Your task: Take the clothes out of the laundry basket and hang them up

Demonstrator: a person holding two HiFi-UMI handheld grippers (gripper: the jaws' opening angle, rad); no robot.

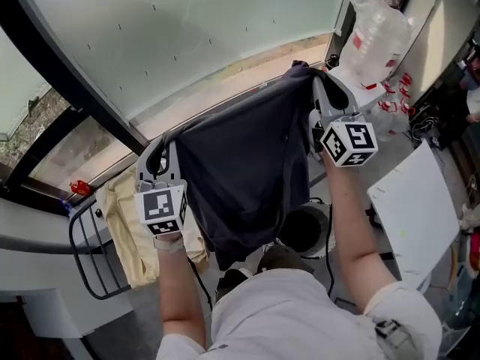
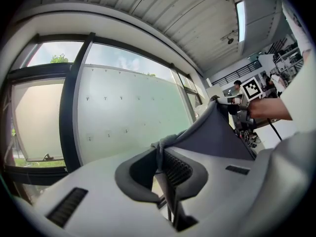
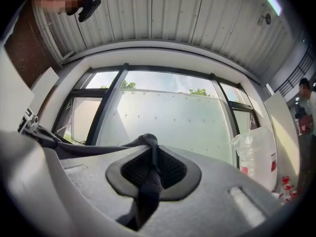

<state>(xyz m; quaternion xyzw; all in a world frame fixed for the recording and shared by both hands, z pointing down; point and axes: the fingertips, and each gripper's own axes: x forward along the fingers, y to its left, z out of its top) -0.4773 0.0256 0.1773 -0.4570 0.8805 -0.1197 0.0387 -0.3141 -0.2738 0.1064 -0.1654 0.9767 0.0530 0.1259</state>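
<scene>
The dark garment hangs spread between my two claws, in front of my chest and above the floor, its top edge pulled nearly taut from one claw to the other and the rest dropping in loose folds. My left gripper is pressed together on a small bunch of fabric at one upper corner. My right gripper pinches the other corner the same way, with a twist of cloth trailing down between its pads. Neither claw holds anything else.

I judge the cloth thin, light and limp. It will sag wherever I do not support it, and a narrow pinch like this could let it creep out if I tug sideways. The top edge is the right place to hold it. To hang it, I would want a grip near the shoulders or the seam, where the fabric is doubled.

Below my left hand stands the wire laundry basket, with a cream cloth draped in it. Ahead is the frosted window, and a clear plastic bag sits off to the right. I see no hanger or rail.
</scene>
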